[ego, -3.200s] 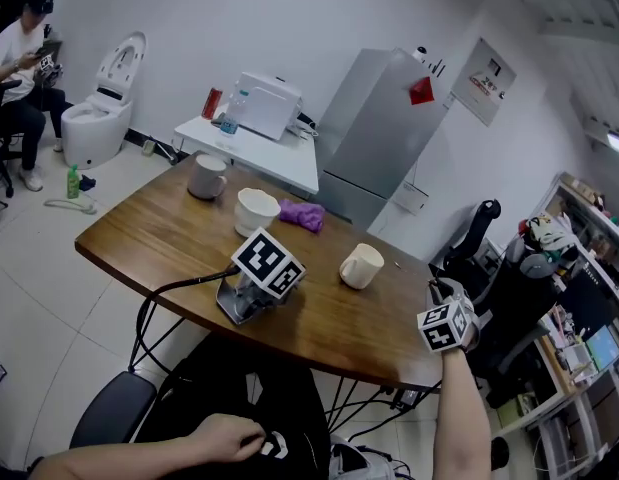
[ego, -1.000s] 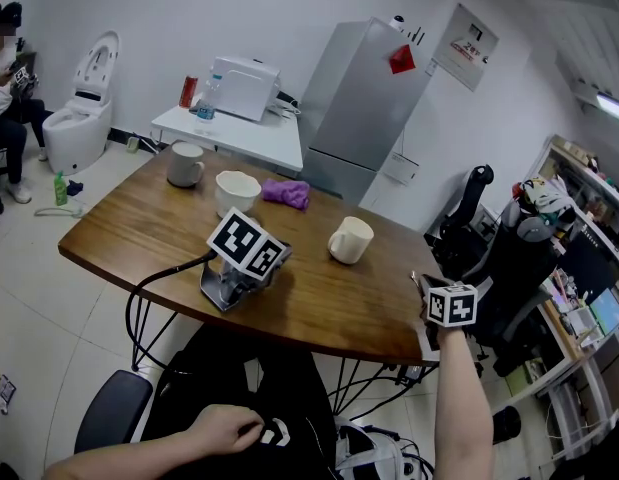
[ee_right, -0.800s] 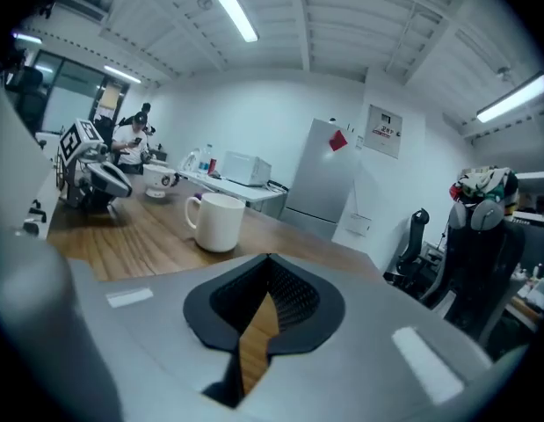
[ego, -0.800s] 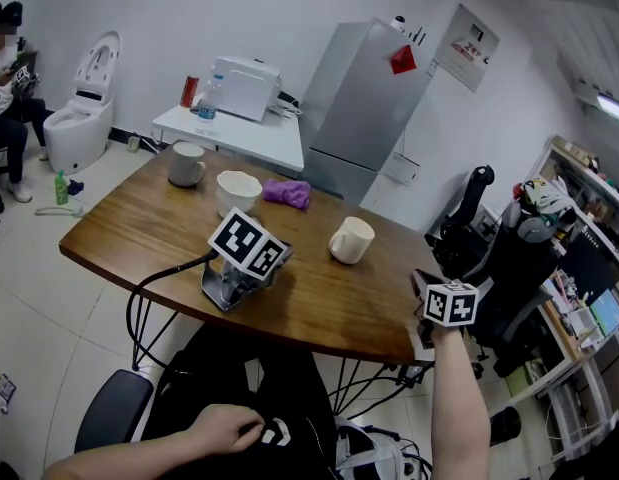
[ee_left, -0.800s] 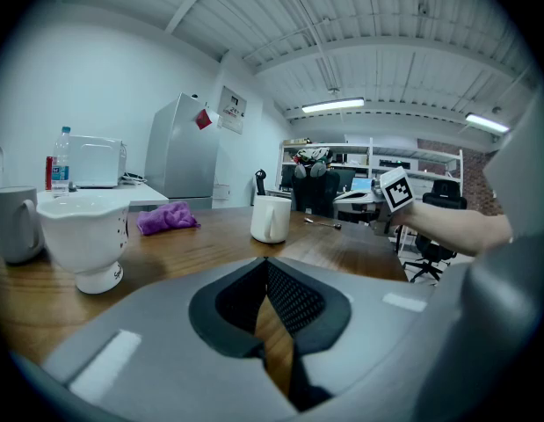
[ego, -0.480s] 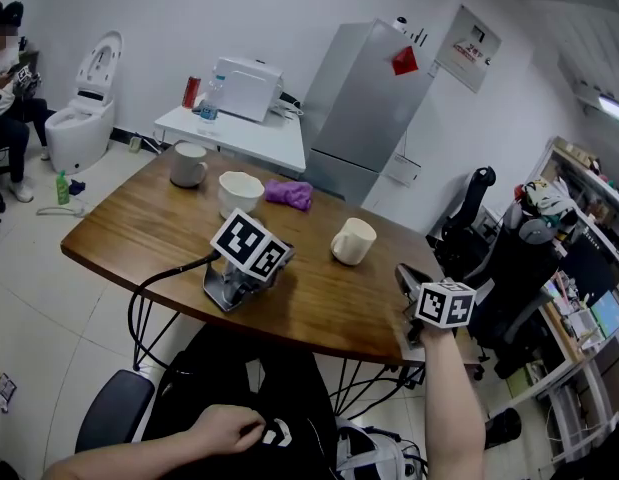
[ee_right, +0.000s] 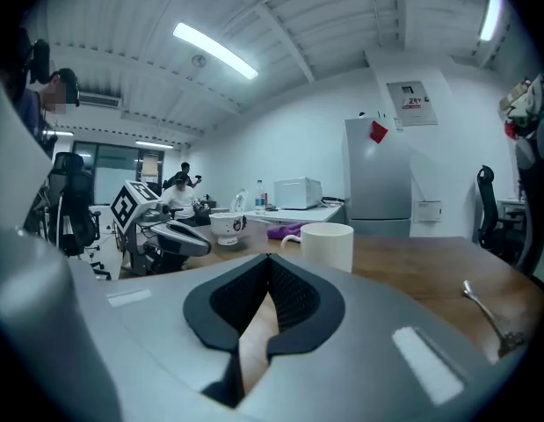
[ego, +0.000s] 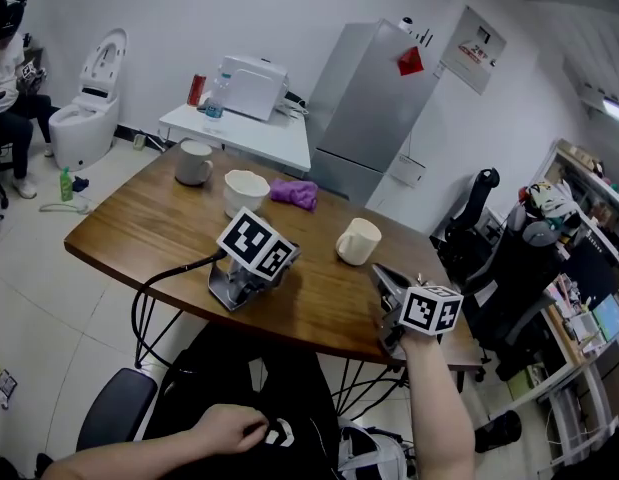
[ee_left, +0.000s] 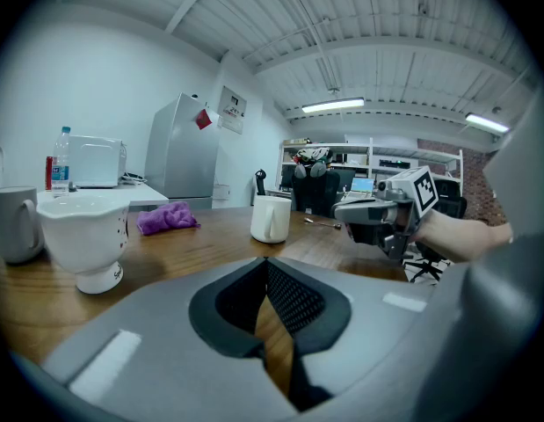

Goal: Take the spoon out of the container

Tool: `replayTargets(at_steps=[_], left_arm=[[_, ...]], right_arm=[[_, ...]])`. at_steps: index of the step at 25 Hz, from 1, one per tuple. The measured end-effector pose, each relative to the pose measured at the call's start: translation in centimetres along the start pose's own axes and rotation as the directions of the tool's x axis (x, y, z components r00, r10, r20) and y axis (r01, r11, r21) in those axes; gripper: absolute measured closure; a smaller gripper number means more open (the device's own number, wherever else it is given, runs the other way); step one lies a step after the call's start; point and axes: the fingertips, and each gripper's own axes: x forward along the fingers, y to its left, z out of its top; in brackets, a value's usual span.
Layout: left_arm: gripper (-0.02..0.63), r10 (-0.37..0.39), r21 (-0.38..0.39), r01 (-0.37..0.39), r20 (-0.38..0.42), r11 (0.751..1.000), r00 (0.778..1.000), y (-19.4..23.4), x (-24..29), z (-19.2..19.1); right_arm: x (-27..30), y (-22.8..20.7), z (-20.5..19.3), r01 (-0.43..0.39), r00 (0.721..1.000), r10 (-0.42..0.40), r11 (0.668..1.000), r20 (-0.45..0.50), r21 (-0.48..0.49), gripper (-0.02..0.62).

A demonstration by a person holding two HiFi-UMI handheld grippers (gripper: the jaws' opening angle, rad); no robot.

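Note:
A metal spoon [ee_right: 488, 314] lies flat on the wooden table [ego: 149, 230], to the right of a cream mug [ego: 358, 240] and outside it. That mug [ee_right: 328, 244] stands just past my right gripper [ee_right: 270, 276], whose jaws are shut on nothing. In the head view a right hand holds the right gripper [ego: 381, 276] over the table's near right edge, pointing toward the mug. My left gripper [ego: 274, 273] rests on the table with no hand on it. Its jaws [ee_left: 267, 264] are shut and empty, aimed at the mug [ee_left: 272, 218].
A white bowl [ego: 246, 190], a grey mug [ego: 194, 162] and a purple cloth [ego: 294, 192] sit at the table's far side. A cable [ego: 174, 283] runs off the near edge from the left gripper. Behind stand a white side table [ego: 251, 143] and a grey fridge [ego: 374, 118].
The right gripper has moved left from beyond the table's right corner to over its near right edge, closer to the cream mug. The left gripper has stayed put.

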Motion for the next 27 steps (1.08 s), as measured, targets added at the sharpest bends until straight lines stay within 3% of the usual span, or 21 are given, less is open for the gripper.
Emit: replayTargets(at_steps=[11, 27], left_arm=[[0.594, 0.000, -0.001, 0.000, -0.001, 1.000, 1.000, 0.2, 0.0, -0.1], [0.594, 0.020, -0.017, -0.020, 0.009, 1.000, 1.000, 1.4, -1.3, -0.5]], right_arm=[[2.1, 0.6, -2.0, -0.029, 0.999, 0.031, 0.998, -0.030, 0.053, 0.594], [3.5, 2.7, -0.6, -0.107, 0.994, 0.107, 0.994, 0.035, -0.004, 0.594]])
